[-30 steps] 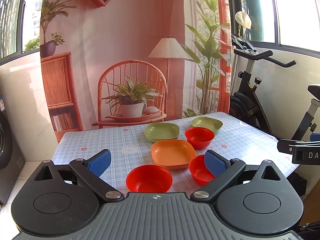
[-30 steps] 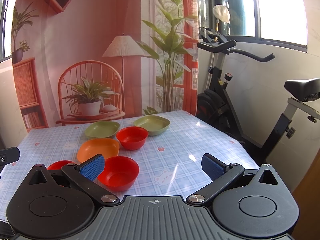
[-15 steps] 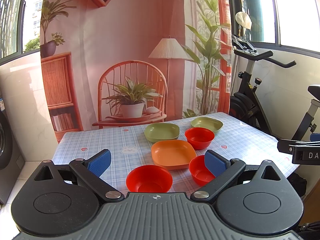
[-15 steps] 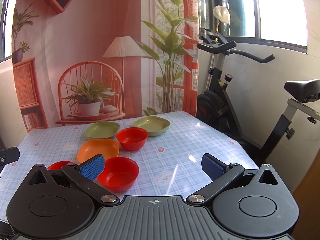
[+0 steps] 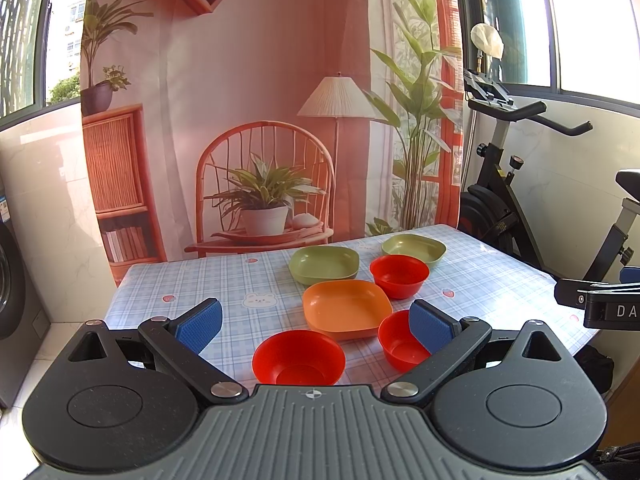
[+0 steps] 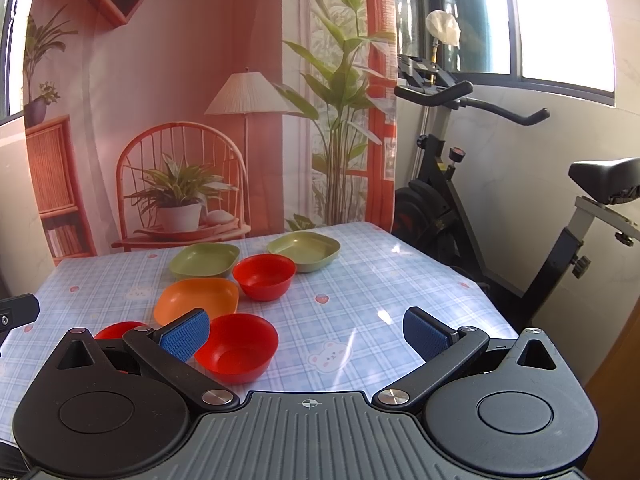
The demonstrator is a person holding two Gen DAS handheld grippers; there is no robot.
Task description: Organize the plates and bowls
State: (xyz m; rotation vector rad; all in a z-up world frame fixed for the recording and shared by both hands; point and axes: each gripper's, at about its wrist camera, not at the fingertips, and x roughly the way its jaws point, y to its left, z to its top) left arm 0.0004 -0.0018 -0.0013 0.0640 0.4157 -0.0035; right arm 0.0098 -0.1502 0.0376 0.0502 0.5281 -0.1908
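Three red bowls, an orange plate and two green plates lie on a checked tablecloth. In the left wrist view the near red bowl (image 5: pixel 298 356) sits just ahead of my open left gripper (image 5: pixel 316 326); a second red bowl (image 5: pixel 400 346) is partly behind the right fingertip, a third (image 5: pixel 399 275) is farther back. The orange plate (image 5: pixel 346 308) lies in the middle, the green plates (image 5: pixel 324 264) (image 5: pixel 414 249) behind. My right gripper (image 6: pixel 306 334) is open and empty above the table, right of a red bowl (image 6: pixel 238 346); the orange plate (image 6: pixel 196 300) lies beyond.
The table (image 6: pixel 360 280) ends at a right edge near an exercise bike (image 6: pixel 460 184). A printed backdrop (image 5: pixel 260 120) hangs behind the table's far edge. The right gripper's body shows at the right edge of the left wrist view (image 5: pixel 600 300). A washing machine (image 5: pixel 12 300) stands left.
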